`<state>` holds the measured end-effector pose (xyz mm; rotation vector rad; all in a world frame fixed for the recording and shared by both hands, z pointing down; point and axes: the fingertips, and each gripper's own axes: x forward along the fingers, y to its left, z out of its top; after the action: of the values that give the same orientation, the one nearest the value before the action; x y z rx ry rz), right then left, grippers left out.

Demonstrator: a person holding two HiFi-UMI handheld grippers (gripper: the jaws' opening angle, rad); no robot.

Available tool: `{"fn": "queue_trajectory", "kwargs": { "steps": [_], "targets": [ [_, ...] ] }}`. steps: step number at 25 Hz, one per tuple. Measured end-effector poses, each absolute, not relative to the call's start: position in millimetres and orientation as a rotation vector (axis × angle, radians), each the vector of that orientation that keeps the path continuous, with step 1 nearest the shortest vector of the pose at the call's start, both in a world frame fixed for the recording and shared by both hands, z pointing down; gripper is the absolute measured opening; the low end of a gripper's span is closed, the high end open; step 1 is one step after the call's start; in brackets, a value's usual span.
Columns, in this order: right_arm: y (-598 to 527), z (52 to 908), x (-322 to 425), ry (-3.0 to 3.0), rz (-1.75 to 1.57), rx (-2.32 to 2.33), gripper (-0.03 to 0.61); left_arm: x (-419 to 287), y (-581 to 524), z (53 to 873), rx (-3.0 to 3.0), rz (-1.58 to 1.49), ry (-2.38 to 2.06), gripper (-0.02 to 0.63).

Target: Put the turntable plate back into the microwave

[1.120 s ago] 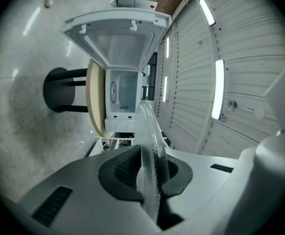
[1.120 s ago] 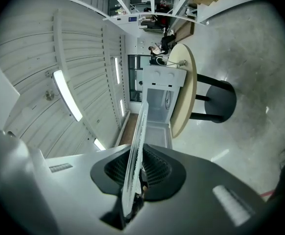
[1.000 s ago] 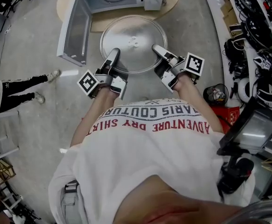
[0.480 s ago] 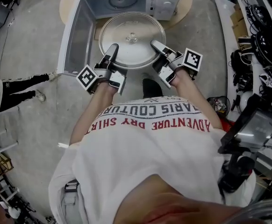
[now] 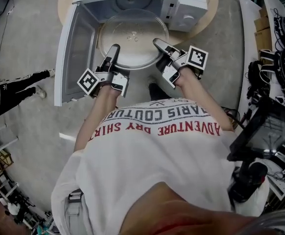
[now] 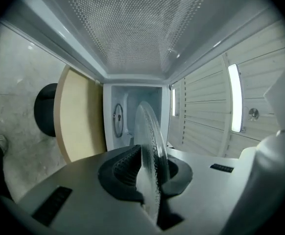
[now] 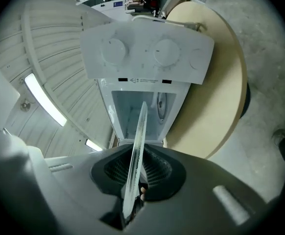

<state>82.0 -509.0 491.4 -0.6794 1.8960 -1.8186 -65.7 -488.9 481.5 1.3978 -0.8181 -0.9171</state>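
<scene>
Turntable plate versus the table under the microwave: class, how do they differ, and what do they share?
The turntable plate is clear glass; the table is pale wood. The plate is held up by the left gripper and right gripper; the table bears the microwave. Both are round.

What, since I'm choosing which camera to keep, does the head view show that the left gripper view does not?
Only the head view: the right gripper, the person's shirt and the turntable plate's full round outline. Only the left gripper view: the left gripper's pads clamped on the plate's rim, and ceiling lights. Both: the plate, the open microwave, its door.
</scene>
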Motion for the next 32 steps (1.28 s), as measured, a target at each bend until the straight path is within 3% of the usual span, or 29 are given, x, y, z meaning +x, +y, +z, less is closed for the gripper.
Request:
{"fn": "queue_trajectory", "kwargs": {
  "steps": [14,32],
  "targets": [
    [-602.4,539.7,56.1,1.885,-1.896,-0.736,0.034,-91.5,-584.4,525.0,1.373,-0.934,-0.871,0.026],
    [-589.3,568.3,30.6,1.884,-1.963,-0.706,0.035,-98.2,-613.9,565.3,1.283,-0.962,-0.86,0.026]
  ]
}}
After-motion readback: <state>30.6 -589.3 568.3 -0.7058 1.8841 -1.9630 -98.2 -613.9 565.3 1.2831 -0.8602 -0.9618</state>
